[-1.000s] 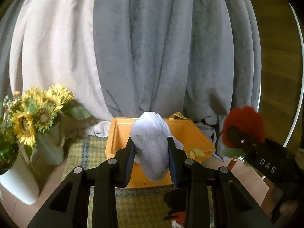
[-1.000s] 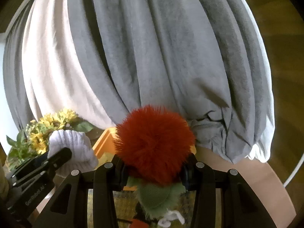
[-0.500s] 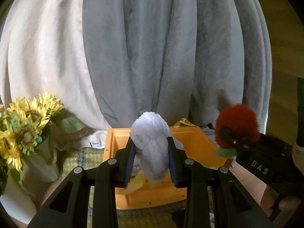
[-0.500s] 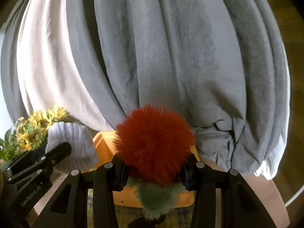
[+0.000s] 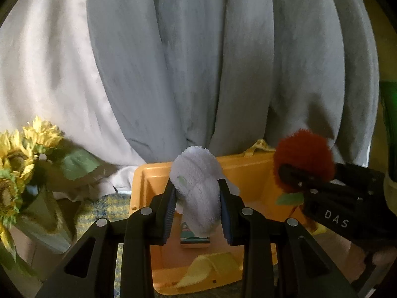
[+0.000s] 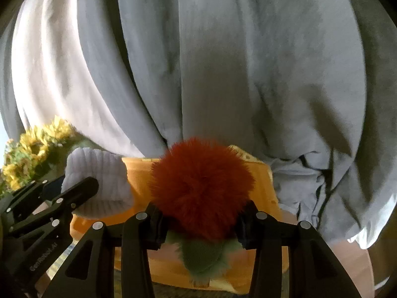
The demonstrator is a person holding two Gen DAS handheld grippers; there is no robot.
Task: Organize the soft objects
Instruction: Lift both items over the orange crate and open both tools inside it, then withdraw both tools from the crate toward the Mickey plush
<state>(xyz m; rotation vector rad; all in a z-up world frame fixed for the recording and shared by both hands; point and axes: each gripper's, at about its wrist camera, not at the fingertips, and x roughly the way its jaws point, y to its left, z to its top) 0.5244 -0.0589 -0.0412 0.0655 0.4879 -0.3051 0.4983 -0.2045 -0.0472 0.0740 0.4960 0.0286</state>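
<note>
My left gripper is shut on a rolled white fluffy cloth, held over the open orange bin. A yellow cloth and a small printed card lie inside the bin. To the right, my right gripper is shut on a red furry pom-pom toy with green leaves. In the right wrist view the same red toy sits between the right gripper fingers, above the bin. The white cloth and left gripper show at the left.
Grey and white drapes hang right behind the bin. A vase of sunflowers stands at the left on a woven yellow-blue mat. A green object is at the far right edge.
Both grippers moved forward with their loads, so the orange bin and drapes look nearer and the bin now lies beneath them. The sunflowers slid toward the left edge.
</note>
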